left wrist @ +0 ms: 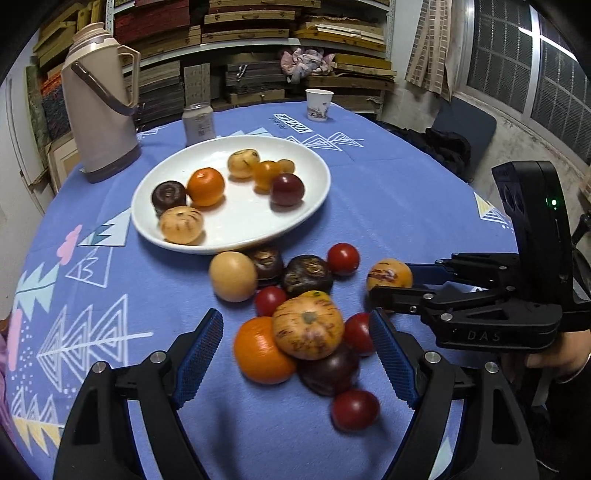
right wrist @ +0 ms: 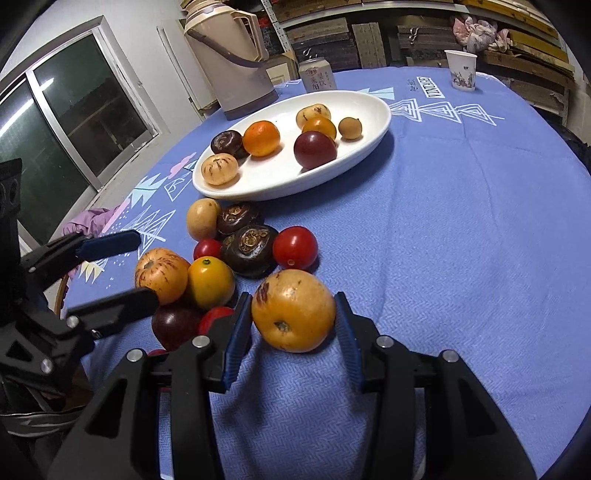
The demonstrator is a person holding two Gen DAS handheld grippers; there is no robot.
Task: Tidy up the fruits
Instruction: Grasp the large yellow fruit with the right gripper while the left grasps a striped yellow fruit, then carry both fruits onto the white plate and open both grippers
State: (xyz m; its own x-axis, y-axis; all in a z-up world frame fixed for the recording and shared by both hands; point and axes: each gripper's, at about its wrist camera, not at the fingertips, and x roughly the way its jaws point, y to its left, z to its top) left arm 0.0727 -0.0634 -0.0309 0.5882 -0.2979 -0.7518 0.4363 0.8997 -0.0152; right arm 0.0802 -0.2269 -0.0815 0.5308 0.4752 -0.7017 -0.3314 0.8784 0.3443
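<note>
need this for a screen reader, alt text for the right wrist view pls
The right gripper is shut on a speckled orange fruit on a blue tablecloth. Beyond lie loose fruits and a white plate holding seven more.

storeroom (shelves [left wrist: 258, 33] of stacked boards)

Both tools are matte black plastic frames with triangular cut-outs and round silver screws at the joints. The left gripper [left wrist: 295, 345] carries blue ribbed pads. The right gripper [right wrist: 291, 326] has the same blue pads; its body shows raised letters "DAS" and a small green light.
</note>
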